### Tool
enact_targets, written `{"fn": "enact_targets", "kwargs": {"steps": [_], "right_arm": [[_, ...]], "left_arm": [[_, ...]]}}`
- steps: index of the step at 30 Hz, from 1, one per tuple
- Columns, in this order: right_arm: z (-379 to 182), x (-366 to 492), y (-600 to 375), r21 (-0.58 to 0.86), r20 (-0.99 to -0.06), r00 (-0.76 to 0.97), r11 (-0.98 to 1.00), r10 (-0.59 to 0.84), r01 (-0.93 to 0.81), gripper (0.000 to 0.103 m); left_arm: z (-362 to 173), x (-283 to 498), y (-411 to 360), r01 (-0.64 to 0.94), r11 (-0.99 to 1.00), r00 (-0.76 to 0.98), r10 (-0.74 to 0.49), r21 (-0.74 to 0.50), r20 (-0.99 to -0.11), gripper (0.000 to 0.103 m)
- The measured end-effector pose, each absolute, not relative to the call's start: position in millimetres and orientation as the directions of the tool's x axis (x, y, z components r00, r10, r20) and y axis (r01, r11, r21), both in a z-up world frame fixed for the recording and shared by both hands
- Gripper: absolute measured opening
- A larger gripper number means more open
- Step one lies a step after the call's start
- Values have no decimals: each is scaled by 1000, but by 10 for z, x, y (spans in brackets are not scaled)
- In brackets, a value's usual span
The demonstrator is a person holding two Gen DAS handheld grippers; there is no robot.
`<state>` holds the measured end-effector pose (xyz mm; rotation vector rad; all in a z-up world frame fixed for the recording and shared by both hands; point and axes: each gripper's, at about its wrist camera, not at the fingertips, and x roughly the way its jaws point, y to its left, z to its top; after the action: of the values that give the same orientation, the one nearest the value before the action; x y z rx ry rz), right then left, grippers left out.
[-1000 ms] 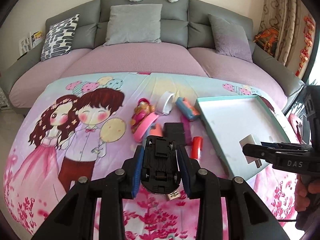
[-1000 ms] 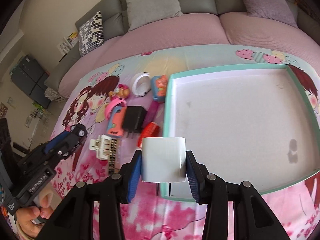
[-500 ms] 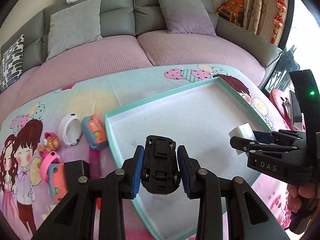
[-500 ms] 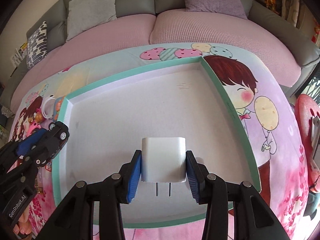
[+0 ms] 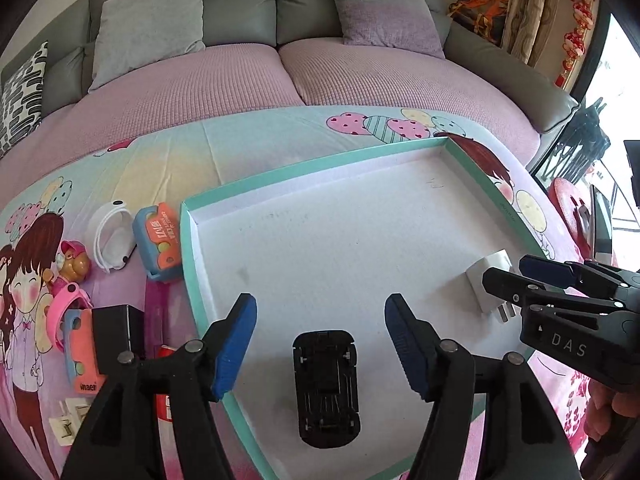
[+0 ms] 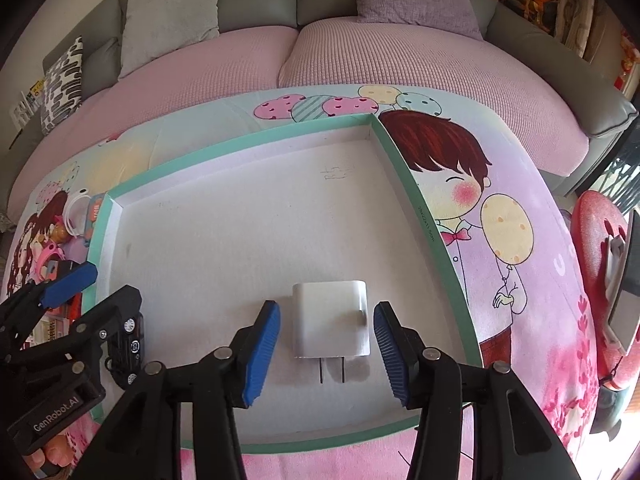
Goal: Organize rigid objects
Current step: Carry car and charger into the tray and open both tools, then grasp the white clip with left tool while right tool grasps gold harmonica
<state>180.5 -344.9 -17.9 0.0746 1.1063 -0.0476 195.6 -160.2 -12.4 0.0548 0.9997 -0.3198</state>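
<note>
A white tray with a teal rim (image 5: 312,168) (image 6: 240,140) lies on the cartoon-print cloth. A black toy car (image 5: 326,388) rests upside down on the tray floor. My left gripper (image 5: 320,312) hovers over it with jaws opening, and the blue pads stand clear of the car. A white plug charger (image 6: 328,328) (image 5: 486,280) lies flat near the tray's right wall, prongs toward the camera. My right gripper (image 6: 327,310) straddles it with jaws opening, pads not touching. In the right wrist view the left gripper (image 6: 104,292) partly hides the car (image 6: 134,346).
Left of the tray lie a white band (image 5: 114,236), a blue and orange toy (image 5: 158,244), a black block (image 5: 118,336), pink toys (image 5: 72,300) and a bear figure (image 5: 76,264). A sofa (image 5: 280,68) runs behind. A red stool (image 6: 596,240) stands at the right.
Both grippers swung right from the toy pile to above the tray. Then each opened, letting the car and the charger drop onto the tray floor.
</note>
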Motion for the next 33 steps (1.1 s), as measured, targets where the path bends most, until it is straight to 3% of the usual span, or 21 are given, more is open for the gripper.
{"fn": "enact_targets", "kwargs": {"steps": [7,11,13,17,33], "right_arm": [[-24,1680,-3398,23,-886,463,998,-4,52,72],[48,1589,-3343,23,-884,468,999,-2,47,83],[84,1539,-3313,18,-882,470,999,-5,45,87],[161,1451,-3258,27,-880,476,999,3,43,103],[507,1282,-2350,58,-850,517,993,102,-101,103]], "left_arm": [[107,1847,-1418,267,954,527,-260,-133,-809,91],[198,1794,-1296,238,964,554,-236,-120,-798,93],[239,1751,-1207,223,967,566,-229,-121,-792,98],[282,1652,-1010,181,978,584,-189,-99,-790,100],[390,1242,382,-17,989,645,-100,-145,-758,100]]}}
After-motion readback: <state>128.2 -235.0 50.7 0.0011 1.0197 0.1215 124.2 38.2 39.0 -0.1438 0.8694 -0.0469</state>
